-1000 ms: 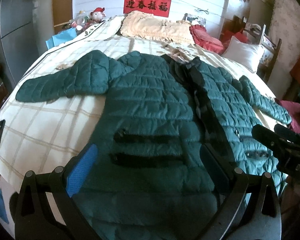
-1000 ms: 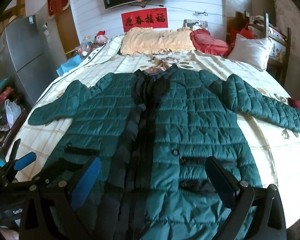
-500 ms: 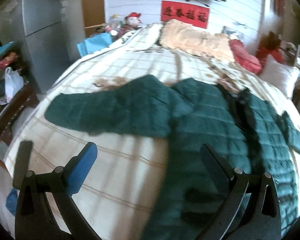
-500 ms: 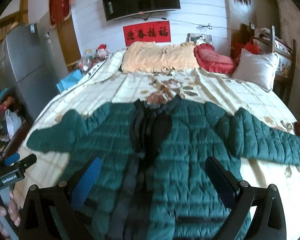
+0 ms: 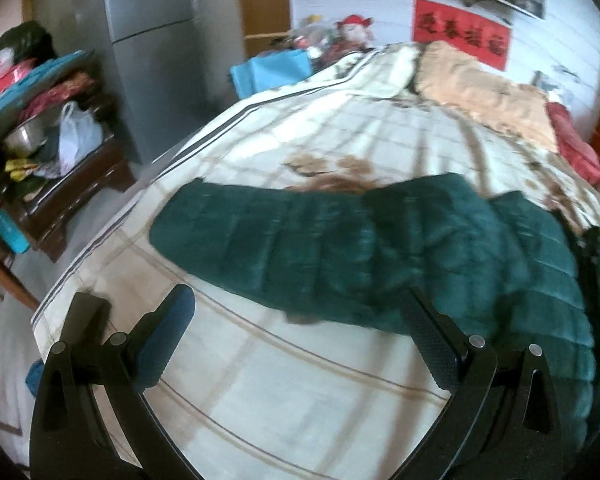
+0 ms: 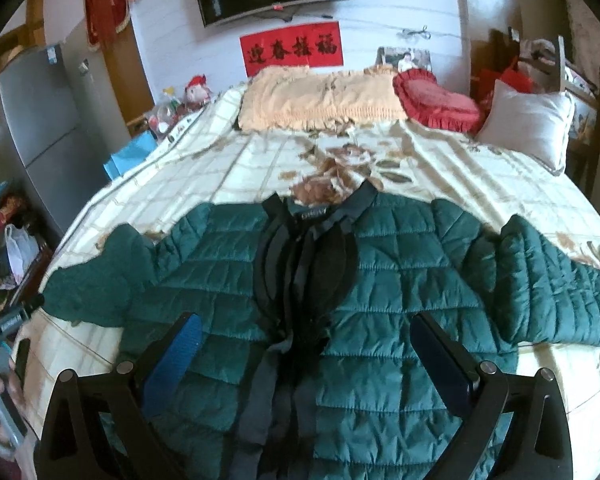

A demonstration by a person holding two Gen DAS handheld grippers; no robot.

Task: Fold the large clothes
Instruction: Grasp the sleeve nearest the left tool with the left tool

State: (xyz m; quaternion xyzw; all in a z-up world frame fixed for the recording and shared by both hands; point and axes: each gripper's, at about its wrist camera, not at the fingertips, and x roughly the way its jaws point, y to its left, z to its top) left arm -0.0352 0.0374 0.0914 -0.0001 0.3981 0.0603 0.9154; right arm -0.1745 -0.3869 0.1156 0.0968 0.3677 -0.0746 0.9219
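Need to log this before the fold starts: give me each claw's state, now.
Left claw: open, empty, over the checked bedspread.
Right claw: open, empty, over the green quilted jacket.

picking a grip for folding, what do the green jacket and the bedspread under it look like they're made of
Green jacket: likely padded nylon or polyester shell; quilted puffy squares, slight sheen. Bedspread: probably woven cotton or blend; matte cream, checked lines and floral print, lying flat.

Dark green quilted jacket, flat and front-up on the bed, both sleeves spread outward
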